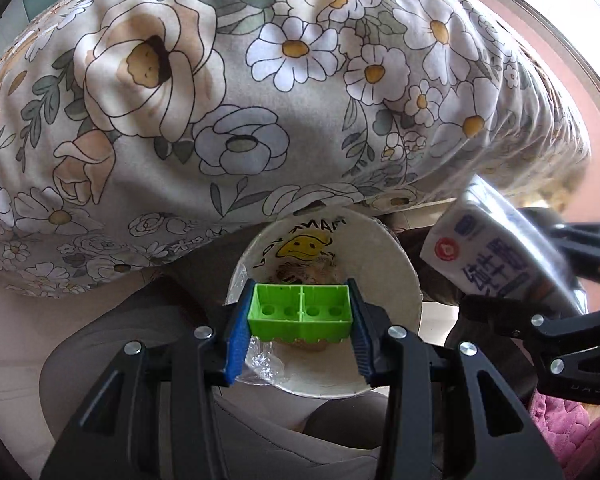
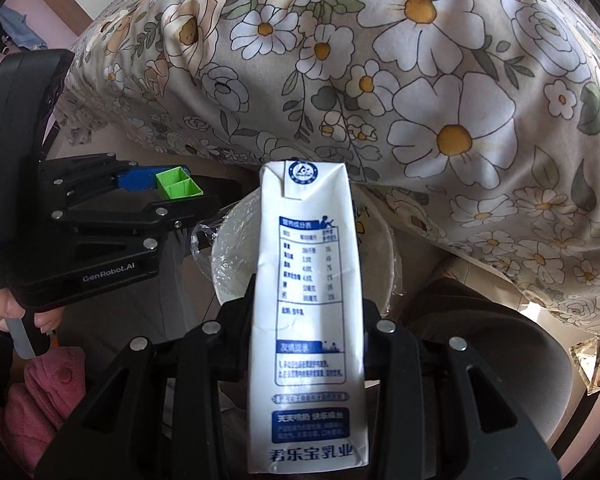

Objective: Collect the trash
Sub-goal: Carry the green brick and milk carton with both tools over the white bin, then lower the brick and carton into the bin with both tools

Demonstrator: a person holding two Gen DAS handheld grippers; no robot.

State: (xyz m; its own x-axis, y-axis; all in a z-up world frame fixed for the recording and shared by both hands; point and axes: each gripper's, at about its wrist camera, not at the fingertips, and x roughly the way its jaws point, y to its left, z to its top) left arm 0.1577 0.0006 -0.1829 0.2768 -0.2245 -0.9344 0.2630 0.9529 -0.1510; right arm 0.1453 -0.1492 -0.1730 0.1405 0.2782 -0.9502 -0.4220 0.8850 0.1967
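Left hand-held gripper (image 1: 300, 312) clamps a green block (image 1: 300, 312) over a paper bowl (image 1: 400, 280); only the right view shows the right hand-held gripper (image 2: 308, 320) clasping a milk carton's (image 2: 308, 280) printed side.

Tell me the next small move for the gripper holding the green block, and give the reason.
Probably open the left gripper and let the green block drop. Its pads clamp the block directly above the white paper bowl, which already holds food scraps and clear plastic wrap. The right gripper holds the milk carton over the same bowl, so it would likely follow.
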